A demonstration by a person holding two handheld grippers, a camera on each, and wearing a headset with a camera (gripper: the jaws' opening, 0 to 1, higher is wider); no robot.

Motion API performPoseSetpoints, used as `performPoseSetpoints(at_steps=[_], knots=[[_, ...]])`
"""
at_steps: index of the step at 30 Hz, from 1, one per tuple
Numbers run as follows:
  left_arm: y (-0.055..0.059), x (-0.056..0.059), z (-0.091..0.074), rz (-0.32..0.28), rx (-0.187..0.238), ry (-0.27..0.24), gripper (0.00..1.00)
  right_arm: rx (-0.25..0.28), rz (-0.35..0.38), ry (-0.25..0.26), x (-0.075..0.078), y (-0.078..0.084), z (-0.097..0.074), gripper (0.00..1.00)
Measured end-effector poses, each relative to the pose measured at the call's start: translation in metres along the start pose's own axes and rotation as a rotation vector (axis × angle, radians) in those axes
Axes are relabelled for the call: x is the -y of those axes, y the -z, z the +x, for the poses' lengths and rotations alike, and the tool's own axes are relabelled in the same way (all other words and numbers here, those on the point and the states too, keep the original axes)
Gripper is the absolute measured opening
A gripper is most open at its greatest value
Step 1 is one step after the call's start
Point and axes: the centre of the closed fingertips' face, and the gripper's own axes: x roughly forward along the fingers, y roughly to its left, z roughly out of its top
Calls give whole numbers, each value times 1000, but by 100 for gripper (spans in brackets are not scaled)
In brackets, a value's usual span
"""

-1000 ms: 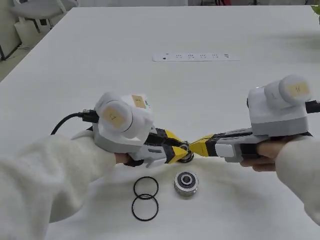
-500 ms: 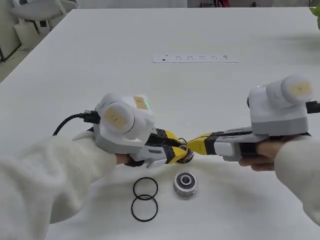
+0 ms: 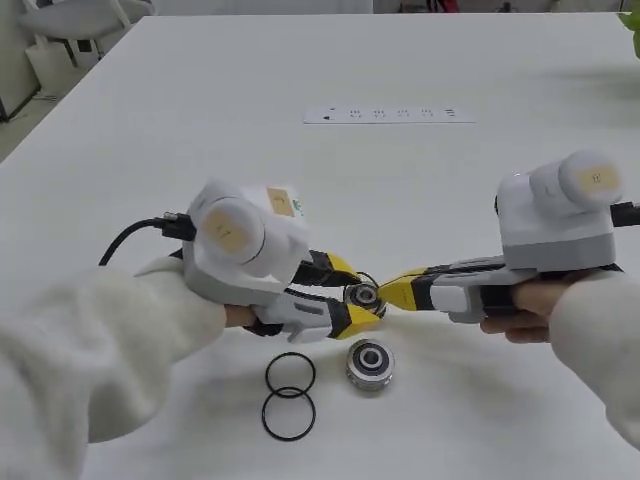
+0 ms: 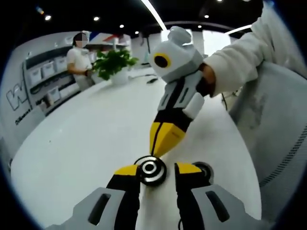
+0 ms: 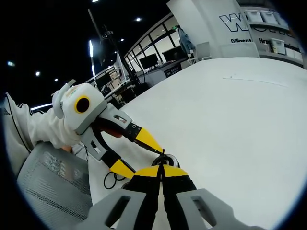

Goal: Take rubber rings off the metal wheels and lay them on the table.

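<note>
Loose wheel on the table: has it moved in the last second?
No. The loose metal wheel sits in the same spot beside the two rubber rings, and at the same offset from the power strip.

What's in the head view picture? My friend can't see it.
Over a white table, the left tool grips a small metal wheel while the shut right tool meets it. On the table lie two black rubber rings and a second wheel.
</note>
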Motion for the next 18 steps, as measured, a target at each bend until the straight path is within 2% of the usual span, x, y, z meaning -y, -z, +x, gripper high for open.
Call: performPoseSetpoints(at_steps=[3, 7, 10, 12, 16, 18], knots=[[-12, -5, -11, -33, 48, -18, 34, 26, 53, -30, -5, -5, 0, 0], [-26, -14, -29, -69, 107, -52, 39, 41, 57, -46, -10, -10, 0, 0], [-30, -21, -44, -74, 127, -92, 41, 49, 60, -62, -15, -12, 1, 0], [-33, -22, -53, -112, 148, -100, 43, 48, 66, -75, -19, -12, 2, 0], [-34, -18, -66, -82, 150, -116, 50, 42, 71, -100, -27, -11, 6, 0], [-32, -15, -72, -86, 146, -114, 53, 36, 67, -113, -33, -10, 9, 0]])
